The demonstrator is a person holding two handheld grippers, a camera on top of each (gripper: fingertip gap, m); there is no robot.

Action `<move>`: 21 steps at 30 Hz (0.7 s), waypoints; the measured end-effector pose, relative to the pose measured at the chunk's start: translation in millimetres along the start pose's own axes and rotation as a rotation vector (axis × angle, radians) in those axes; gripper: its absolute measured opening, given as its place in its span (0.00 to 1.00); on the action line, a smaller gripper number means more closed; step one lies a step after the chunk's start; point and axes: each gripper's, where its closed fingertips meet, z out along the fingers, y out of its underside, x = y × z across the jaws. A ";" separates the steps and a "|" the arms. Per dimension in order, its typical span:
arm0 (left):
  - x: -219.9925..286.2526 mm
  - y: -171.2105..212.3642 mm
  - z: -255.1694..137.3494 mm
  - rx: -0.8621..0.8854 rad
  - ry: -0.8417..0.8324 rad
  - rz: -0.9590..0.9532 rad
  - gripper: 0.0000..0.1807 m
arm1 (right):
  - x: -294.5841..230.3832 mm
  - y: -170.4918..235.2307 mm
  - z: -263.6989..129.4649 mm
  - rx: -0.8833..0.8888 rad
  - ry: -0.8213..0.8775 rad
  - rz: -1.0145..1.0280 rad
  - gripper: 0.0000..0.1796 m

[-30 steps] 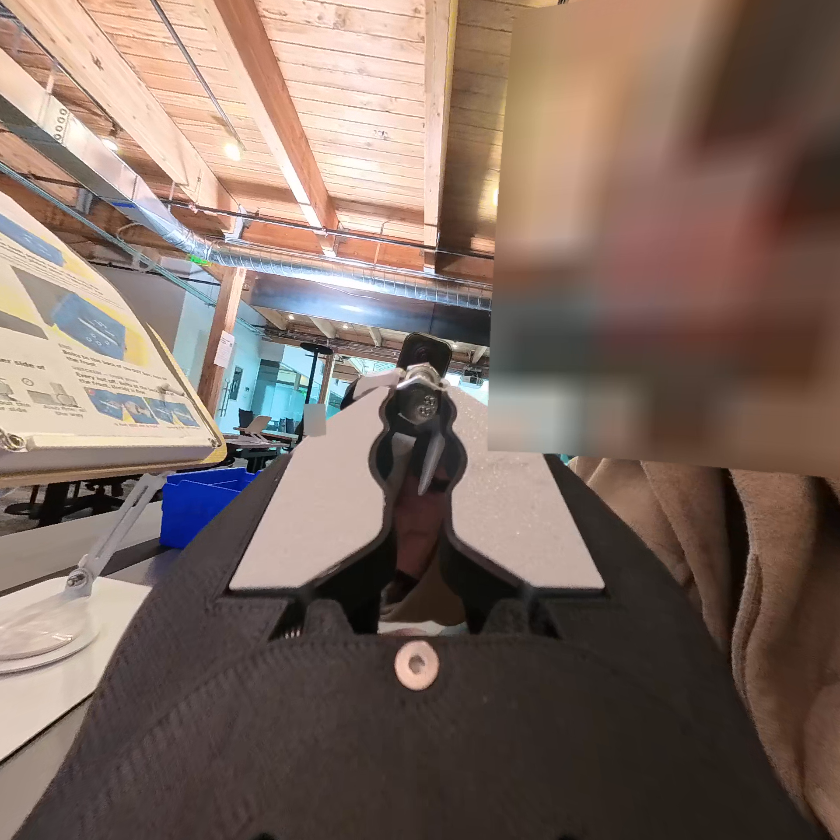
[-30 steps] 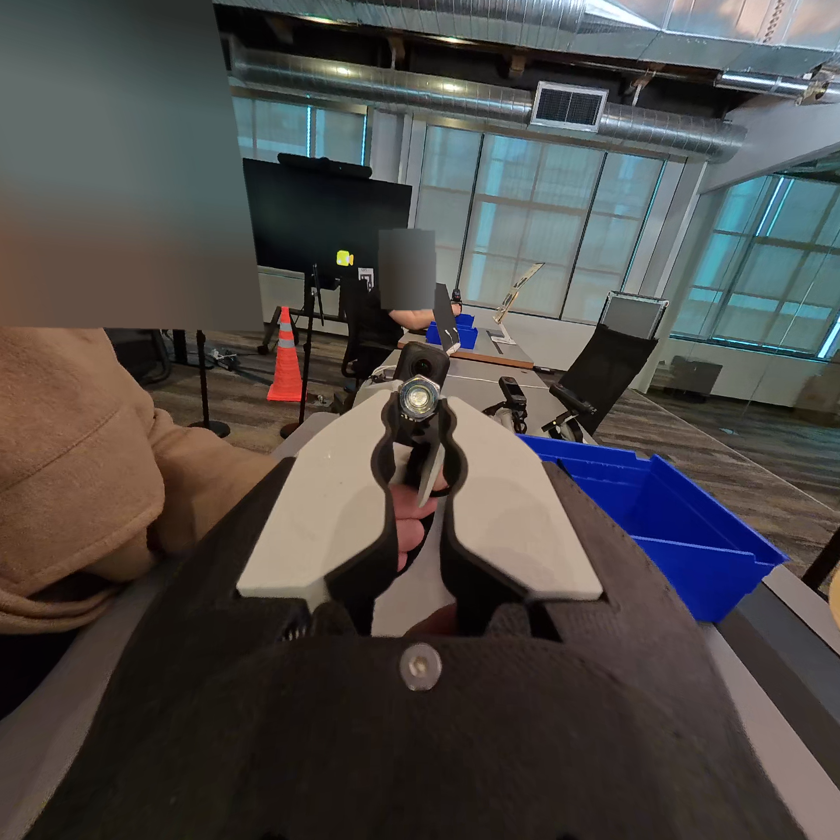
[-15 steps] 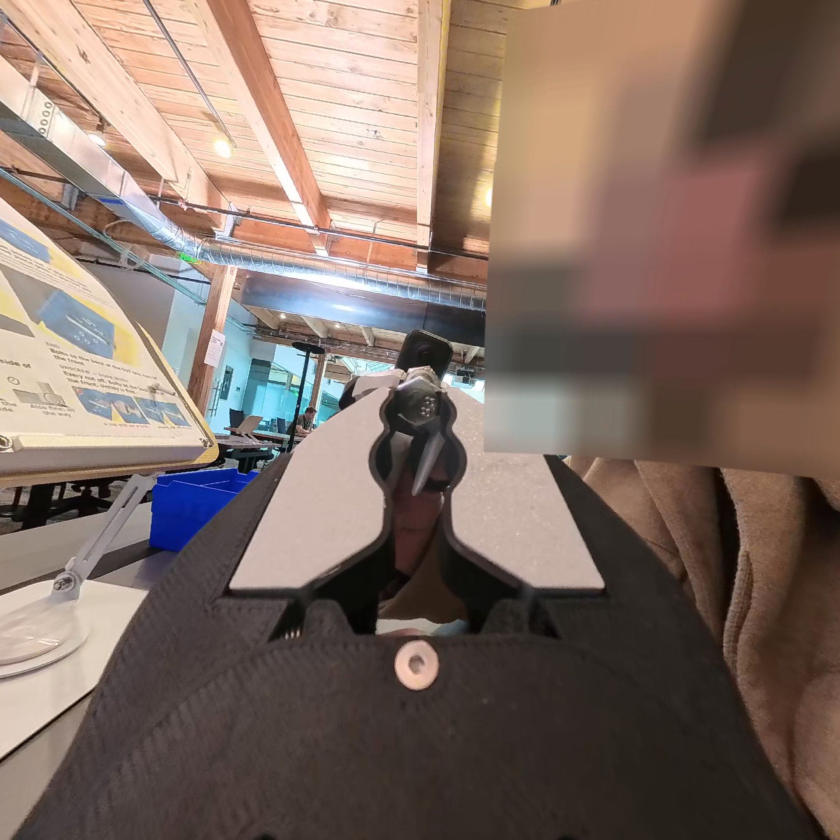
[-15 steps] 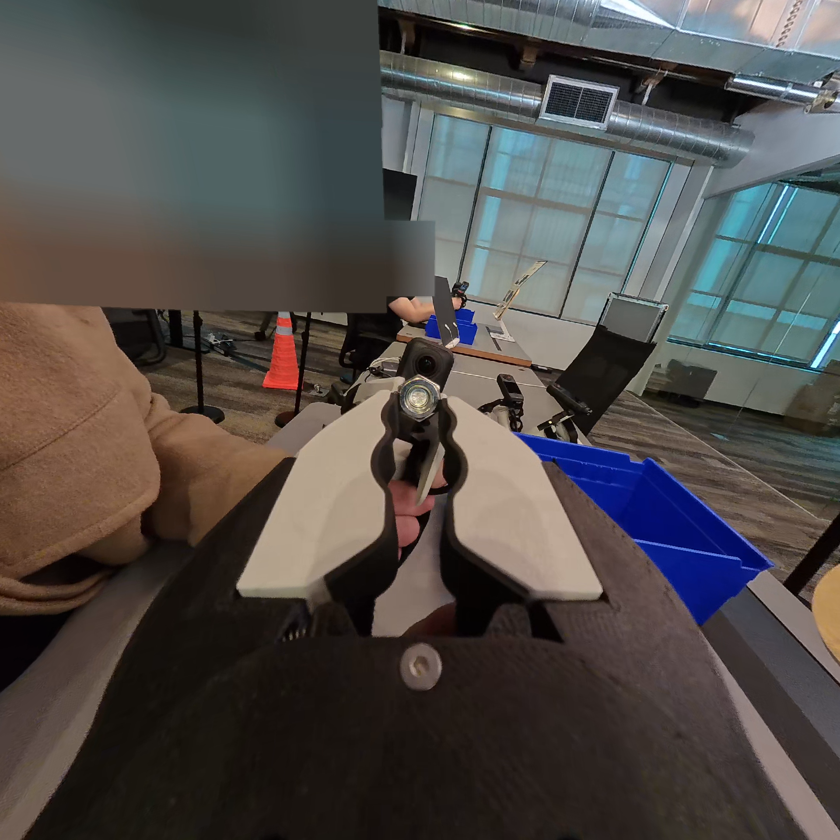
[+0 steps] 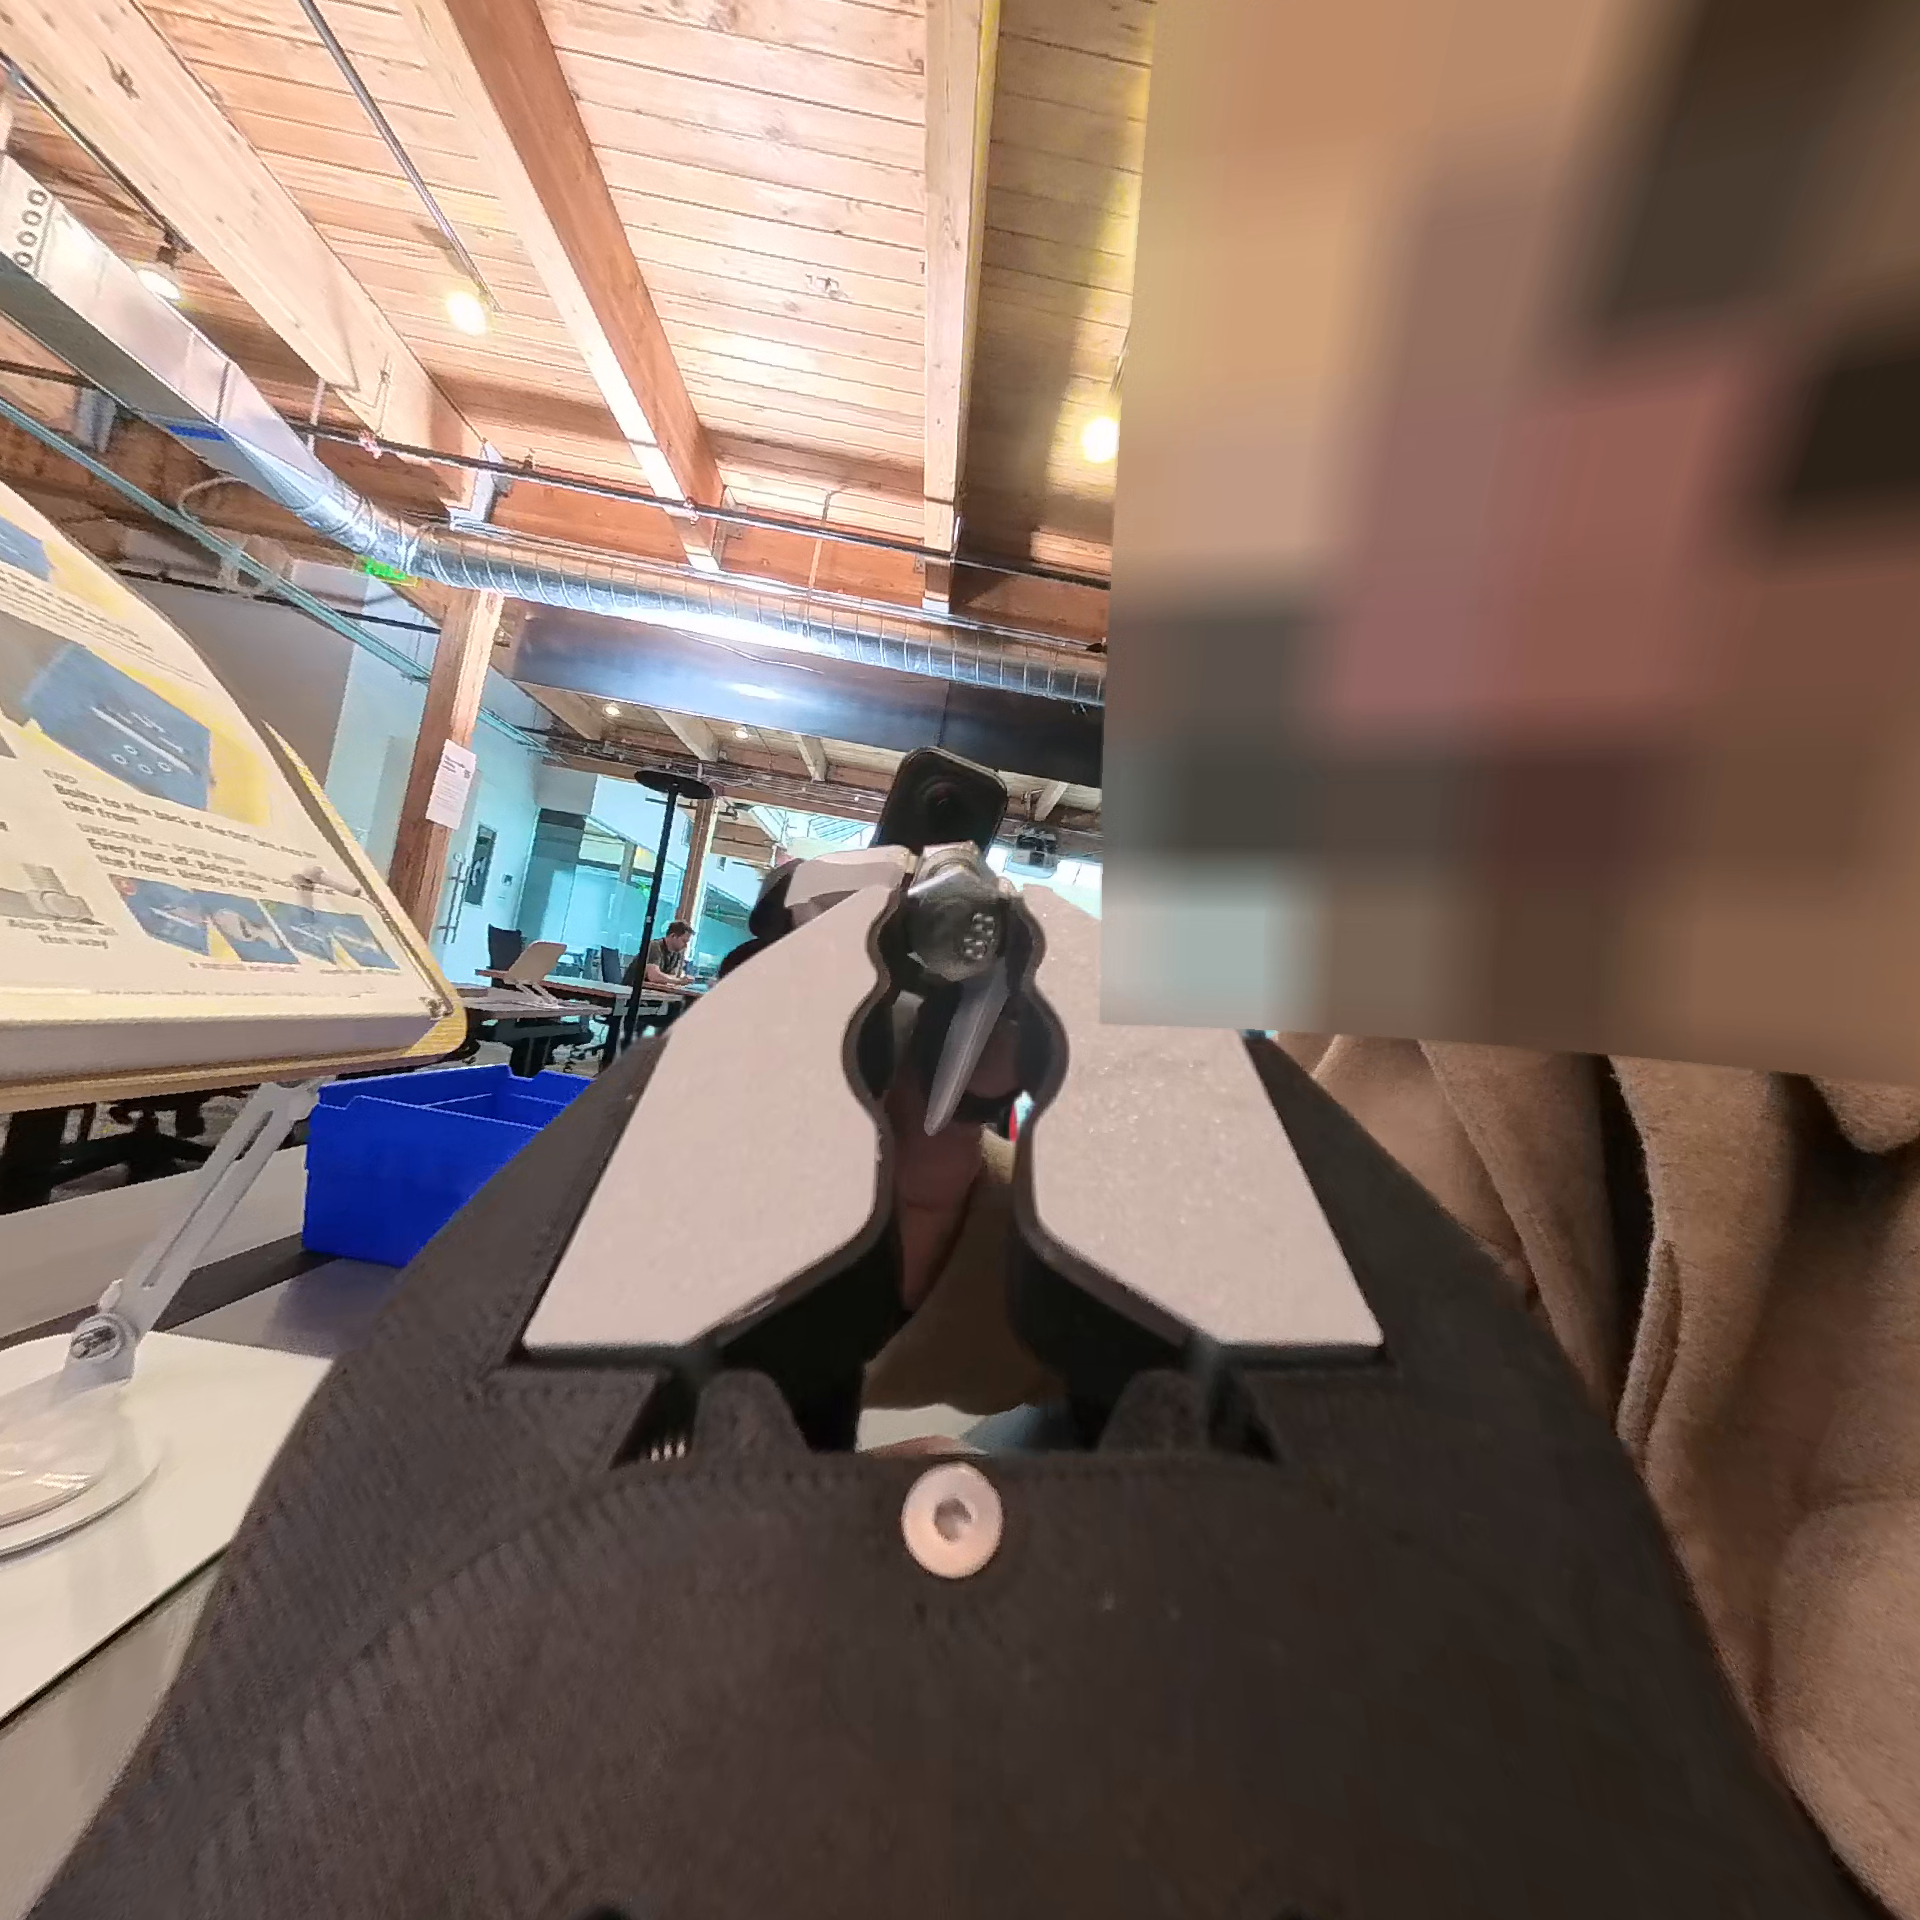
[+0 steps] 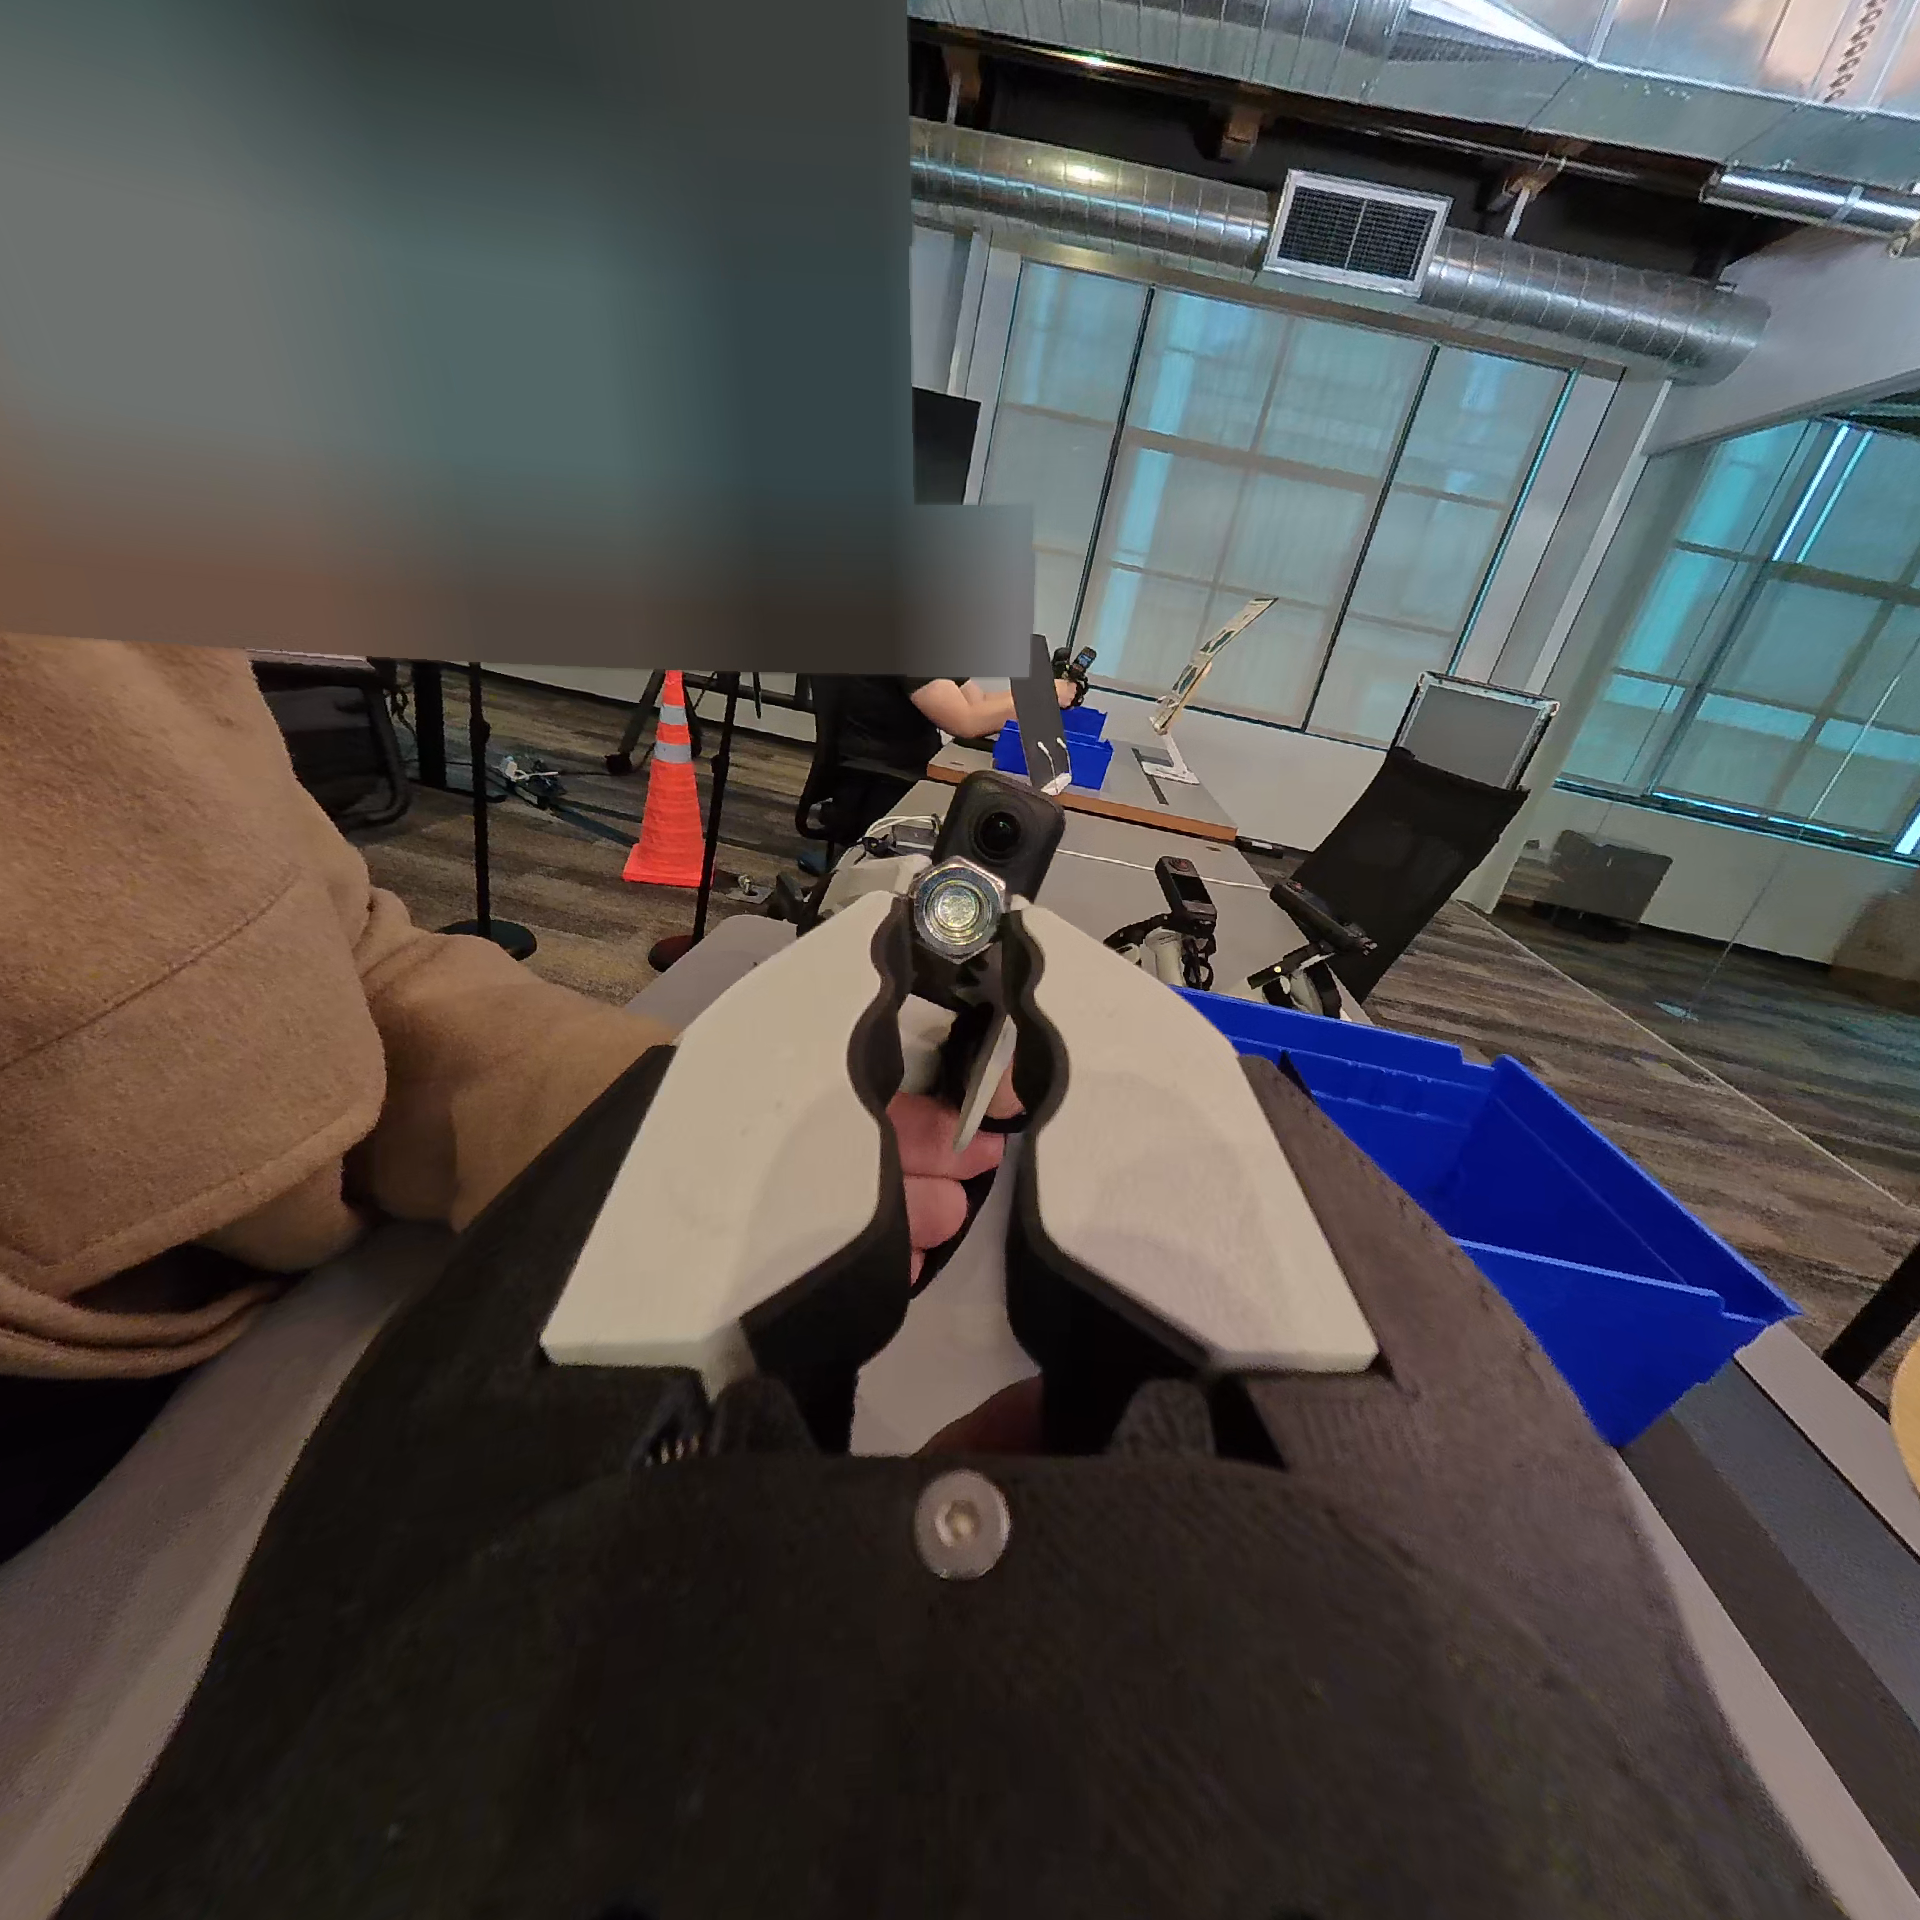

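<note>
At centre frame the left tongs (image 5: 956, 935) pinch a bolt head (image 5: 951, 930); the right tongs (image 6: 958, 914) clamp its hex nut (image 6: 958, 912), both above the worktop (image 6: 156, 1621). Misaligned turning could cross-thread or drop the metal plate (image 6: 982, 1081) dangling between them.

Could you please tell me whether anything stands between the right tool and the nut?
Nothing visible does: the right tool is shut directly on the nut, and the left tool, facing it, is shut on the bolt head.
</note>
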 end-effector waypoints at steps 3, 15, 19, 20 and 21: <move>2.3 0.3 0.8 0.001 0.010 -0.004 0.10 | -1.7 -1.9 -0.1 0.005 -0.004 -0.014 0.09; 2.6 -9.9 -6.5 0.053 0.014 -0.031 0.09 | 4.0 -9.4 -9.1 -0.009 0.027 -0.070 0.09; -2.6 -14.7 -16.5 0.039 -0.024 -0.012 0.09 | -3.2 8.8 -23.5 -0.173 -0.021 -0.109 0.09; -2.3 -15.4 -18.5 0.035 -0.023 -0.014 0.09 | -7.2 21.4 -30.1 -0.252 -0.046 -0.111 0.10; -3.1 -13.9 -19.9 0.019 -0.035 -0.006 0.09 | -11.7 38.2 -38.4 -0.349 -0.076 -0.107 0.09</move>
